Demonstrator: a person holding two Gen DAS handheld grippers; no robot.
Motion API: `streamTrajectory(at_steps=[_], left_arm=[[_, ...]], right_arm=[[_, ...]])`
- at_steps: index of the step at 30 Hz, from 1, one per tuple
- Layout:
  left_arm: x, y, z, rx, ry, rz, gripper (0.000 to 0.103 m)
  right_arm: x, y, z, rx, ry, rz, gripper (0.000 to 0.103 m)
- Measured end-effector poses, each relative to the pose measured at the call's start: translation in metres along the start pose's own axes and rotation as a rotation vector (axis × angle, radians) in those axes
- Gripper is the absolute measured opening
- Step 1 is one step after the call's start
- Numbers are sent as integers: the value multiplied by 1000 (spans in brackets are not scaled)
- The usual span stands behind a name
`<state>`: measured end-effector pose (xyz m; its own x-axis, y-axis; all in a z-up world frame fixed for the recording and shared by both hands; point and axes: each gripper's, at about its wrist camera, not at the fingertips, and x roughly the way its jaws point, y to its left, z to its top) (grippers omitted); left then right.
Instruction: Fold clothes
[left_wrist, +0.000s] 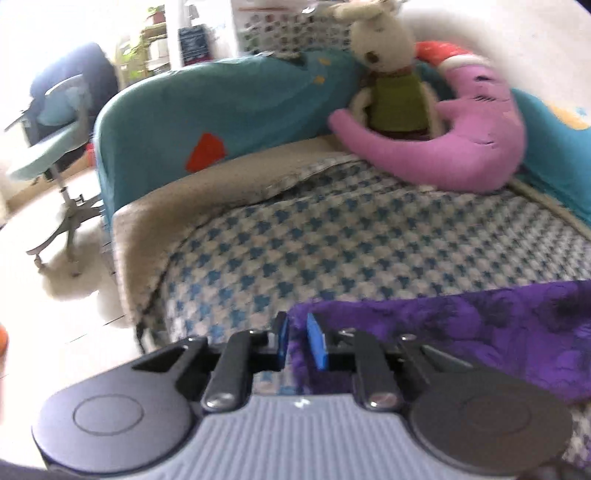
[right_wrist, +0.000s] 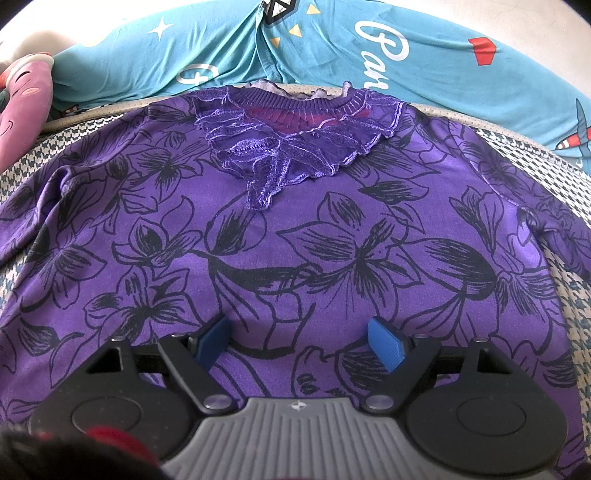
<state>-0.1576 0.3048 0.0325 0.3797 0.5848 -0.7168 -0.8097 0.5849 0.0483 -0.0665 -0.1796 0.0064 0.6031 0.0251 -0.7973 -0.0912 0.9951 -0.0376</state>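
Note:
A purple top (right_wrist: 280, 236) with black flower outlines and a lace collar (right_wrist: 295, 147) lies spread flat on the houndstooth bed cover (right_wrist: 535, 166), neck toward the far side. My right gripper (right_wrist: 299, 343) hovers open over the lower middle of the top, nothing between its blue pads (right_wrist: 386, 347). In the left wrist view only a corner of the purple top (left_wrist: 461, 332) shows at the lower right. My left gripper (left_wrist: 299, 341) is shut on that fabric edge, which runs between its narrow-set blue pads (left_wrist: 317, 343).
A teal printed quilt (right_wrist: 369, 48) lines the far side of the bed. A pink crescent plush (left_wrist: 461, 140) and a rabbit doll (left_wrist: 391, 74) sit at the bed's corner. An office chair (left_wrist: 55, 147) stands on the pale floor to the left.

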Motion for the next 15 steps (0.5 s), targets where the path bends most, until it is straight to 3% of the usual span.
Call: streamTrajectory(at_steps=[2,3,9,15], left_arm=[[5,2,0,-19,44,-12,24],[6,2,-1,-27,55,-21,37],[-24,-9,-2,-1,-44,-37,81],[-41,-39,-8,58,-22,-145,83]], right_arm=[[0,0,0,2,0,0,82],[-1,1,0,4,1,0,82],[-1,0,0,5,0,5,82],[-3,-2,-1,1,-1,15,82]])
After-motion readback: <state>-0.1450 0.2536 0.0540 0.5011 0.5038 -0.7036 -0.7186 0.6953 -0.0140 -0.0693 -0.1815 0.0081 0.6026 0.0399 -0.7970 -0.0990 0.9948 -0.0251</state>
